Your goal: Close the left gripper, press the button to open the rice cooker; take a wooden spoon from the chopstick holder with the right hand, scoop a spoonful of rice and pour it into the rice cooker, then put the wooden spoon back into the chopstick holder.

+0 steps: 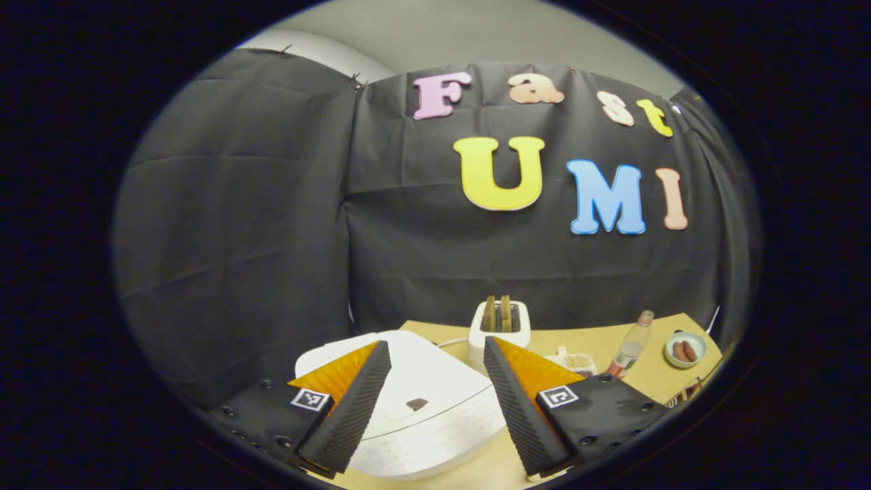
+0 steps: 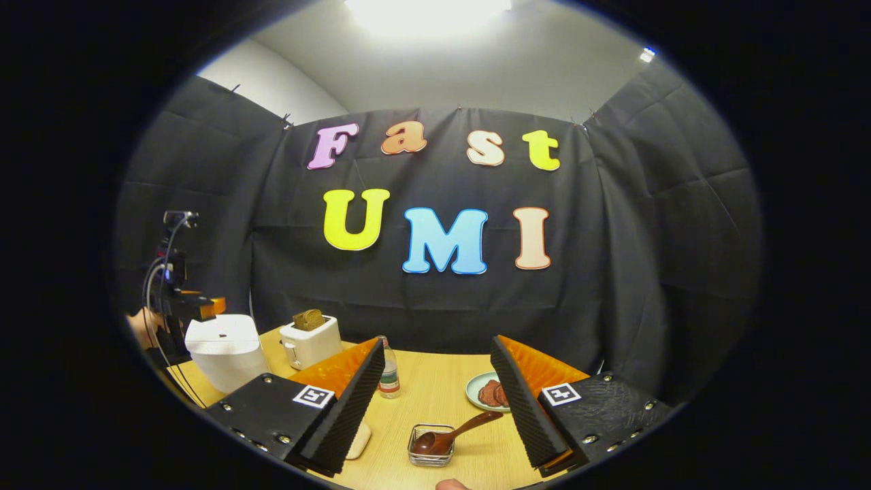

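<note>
The wooden bench (image 2: 435, 398) carries everything, backed by black cloth walls. On its left part stands the white rice cooker (image 1: 415, 408), lid down, with a small dark button (image 1: 416, 404) on top; in the right gripper view the same cooker (image 2: 224, 350) sits at the bench's far left edge. Behind it is a white toaster (image 1: 498, 325) with two slices of bread upright in its slots. A clear bottle (image 2: 388, 373) stands near the middle of the bench, and a small plate of sausages (image 2: 486, 393) lies to its right.

The left hand-held gripper (image 1: 435, 361) hangs over the rice cooker with its fingers spread wide, the lid between them and untouched. In the right gripper view that gripper (image 2: 180, 299) appears just above the cooker, held by a hand (image 2: 143, 327).

The right hand-held gripper (image 2: 435, 361) hovers above the bench, also wide apart and holding nothing. Just ahead of it a small wire chopstick holder (image 2: 430, 446) rests on the bench, with the wooden spoon (image 2: 452, 435) lying in it, bowl down inside, handle slanting up to the right.
</note>
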Tool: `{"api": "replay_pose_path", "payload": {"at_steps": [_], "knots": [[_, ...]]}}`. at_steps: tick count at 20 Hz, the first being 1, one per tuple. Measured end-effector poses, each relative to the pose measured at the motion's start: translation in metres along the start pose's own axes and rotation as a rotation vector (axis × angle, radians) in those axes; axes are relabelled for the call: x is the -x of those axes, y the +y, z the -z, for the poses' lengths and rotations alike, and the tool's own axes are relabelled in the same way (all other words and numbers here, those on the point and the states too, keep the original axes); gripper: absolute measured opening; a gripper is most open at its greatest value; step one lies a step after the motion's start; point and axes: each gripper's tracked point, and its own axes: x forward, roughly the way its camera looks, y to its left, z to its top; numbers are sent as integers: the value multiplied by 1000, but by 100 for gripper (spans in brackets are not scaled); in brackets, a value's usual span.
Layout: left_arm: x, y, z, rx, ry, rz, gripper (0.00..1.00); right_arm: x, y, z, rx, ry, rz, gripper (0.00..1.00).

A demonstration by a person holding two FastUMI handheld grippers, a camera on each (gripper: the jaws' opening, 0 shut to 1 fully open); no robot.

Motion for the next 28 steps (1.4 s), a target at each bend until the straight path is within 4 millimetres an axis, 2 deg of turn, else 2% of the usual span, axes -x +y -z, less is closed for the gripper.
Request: {"api": "replay_pose_path", "payload": {"at_steps": [4, 6, 11, 13, 16, 19, 24, 28], "knots": [[58, -16, -52, 2, -135, 60, 96, -1, 6, -11, -39, -49, -3, 95], [80, -21, -70, -6, -184, 79, 97, -3, 6, -14, -49, -60, 0, 95], [131, -29, -88, -31, -254, 100, 96, 0, 3, -15, -50, -77, 16, 95], [149, -33, -87, -21, -269, 115, 96, 2, 2, -16, -53, -80, 26, 95], [167, -37, -80, 18, -253, 126, 96, 5, 5, -19, -65, -98, 24, 95], [180, -30, -80, 19, -259, 107, 96, 7, 5, -28, -66, -133, 27, 95], [195, -22, -78, 52, -264, 92, 95, 6, 8, -34, -64, -145, 20, 95], [198, -17, -80, 35, -265, 83, 97, 7, 14, -31, -63, -138, 11, 95]]}}
